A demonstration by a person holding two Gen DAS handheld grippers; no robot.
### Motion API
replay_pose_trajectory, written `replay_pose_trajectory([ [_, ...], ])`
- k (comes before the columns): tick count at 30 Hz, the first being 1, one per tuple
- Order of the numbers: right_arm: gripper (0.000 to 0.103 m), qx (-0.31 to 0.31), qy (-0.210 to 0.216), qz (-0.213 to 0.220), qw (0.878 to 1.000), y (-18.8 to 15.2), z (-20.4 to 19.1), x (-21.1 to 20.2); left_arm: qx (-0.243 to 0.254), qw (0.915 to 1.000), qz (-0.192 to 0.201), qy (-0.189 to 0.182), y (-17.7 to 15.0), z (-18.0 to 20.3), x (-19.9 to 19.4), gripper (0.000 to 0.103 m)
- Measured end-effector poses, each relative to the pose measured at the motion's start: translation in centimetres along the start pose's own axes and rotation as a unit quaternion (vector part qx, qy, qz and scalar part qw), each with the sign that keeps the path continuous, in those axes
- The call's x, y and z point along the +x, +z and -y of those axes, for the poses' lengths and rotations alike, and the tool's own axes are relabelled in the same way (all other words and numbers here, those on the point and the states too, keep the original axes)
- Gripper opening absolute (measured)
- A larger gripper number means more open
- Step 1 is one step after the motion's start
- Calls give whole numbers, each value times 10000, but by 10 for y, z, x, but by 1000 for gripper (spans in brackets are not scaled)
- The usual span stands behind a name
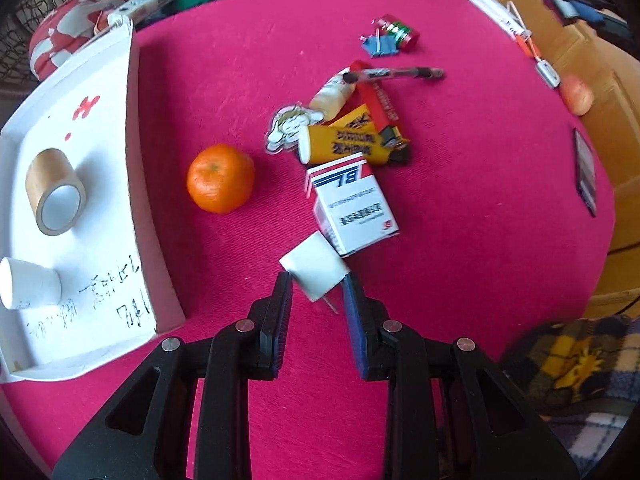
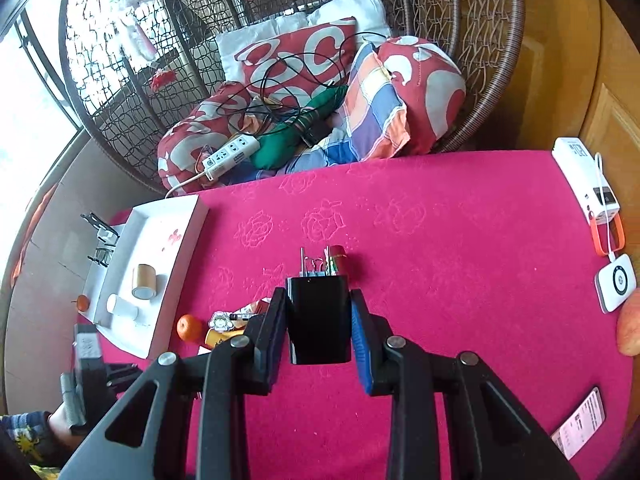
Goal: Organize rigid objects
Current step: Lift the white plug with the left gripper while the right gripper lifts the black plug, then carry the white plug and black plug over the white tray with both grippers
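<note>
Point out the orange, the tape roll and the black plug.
orange (image 1: 221,178), left wrist view, on the middle of its peel.
tape roll (image 1: 54,190), left wrist view, on its brown outer side.
black plug (image 2: 319,320), right wrist view, on its glossy body between the fingers.

The table cover (image 1: 460,240) is a matt pink cloth with a short fuzzy nap and flower shapes pressed into it. The tray (image 1: 132,160) looks like smooth white card, matt, with ink writing on it. The tape roll (image 1: 54,184) is dull brown paper. The orange (image 1: 221,184) has a dimpled, faintly shiny skin. The charger plug (image 2: 319,320) is glossy black plastic with bare metal prongs. The medicine box (image 1: 356,210) is smooth printed card. The pen (image 1: 394,74) has a clear plastic barrel. The cupboard (image 1: 592,60) is varnished wood, and the chair (image 2: 460,20) is woven wicker.
</note>
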State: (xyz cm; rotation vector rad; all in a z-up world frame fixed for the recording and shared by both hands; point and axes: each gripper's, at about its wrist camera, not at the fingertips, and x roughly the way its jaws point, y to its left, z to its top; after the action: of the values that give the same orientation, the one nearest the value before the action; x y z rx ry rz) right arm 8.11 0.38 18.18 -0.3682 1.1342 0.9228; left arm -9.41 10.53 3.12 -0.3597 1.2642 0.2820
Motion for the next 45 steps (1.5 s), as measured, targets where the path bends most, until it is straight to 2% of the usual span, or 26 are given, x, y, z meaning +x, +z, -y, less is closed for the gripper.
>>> replay_pose_trajectory([
  [3,29,49,25,21,10000,-2,2,-5,-15,9999,101,-2,0,-3,-2,27],
  [5,29,75,54,49,9999,-4,2,-8,81,9999,106,39,-1,-4,-1,36],
  [7,29,98,81,61,9999,-4,2,-10,135,9999,18,70,0,-4,3,67],
  [8,29,116,95,66,9999,-5,2,-10,122,9999,11,74,1,-4,5,69],
  [11,29,132,123,73,9998,-5,2,-12,16,10000,74,-20,4,-3,5,69],
  [17,29,162,156,23,9997,-7,3,-13,81,9997,-99,214,9,-1,19,69],
  [18,29,161,153,26,9997,-8,4,-14,33,9998,-106,155,9,-2,20,55],
  [19,29,155,151,26,9998,-7,4,-14,-35,9999,-114,67,8,-4,21,36],
  [20,29,152,143,30,9998,-8,4,-14,-103,9999,-128,28,8,-5,21,34],
  [28,29,115,198,183,9996,-6,-2,-23,-189,9998,94,-32,-13,-4,2,32],
  [33,29,19,422,518,9978,6,-22,-43,-473,9960,758,-14,-14,-16,-50,32],
  [37,29,-252,778,927,9923,27,-51,-71,-704,9854,1542,154,-4,-29,-115,32],
  [40,29,-539,1019,1374,9838,47,-79,-99,-901,9693,2261,349,9,-48,-186,32],
  [45,29,-1024,1389,2324,9572,83,-126,-161,-1050,9245,3576,805,19,-75,-320,32],
])
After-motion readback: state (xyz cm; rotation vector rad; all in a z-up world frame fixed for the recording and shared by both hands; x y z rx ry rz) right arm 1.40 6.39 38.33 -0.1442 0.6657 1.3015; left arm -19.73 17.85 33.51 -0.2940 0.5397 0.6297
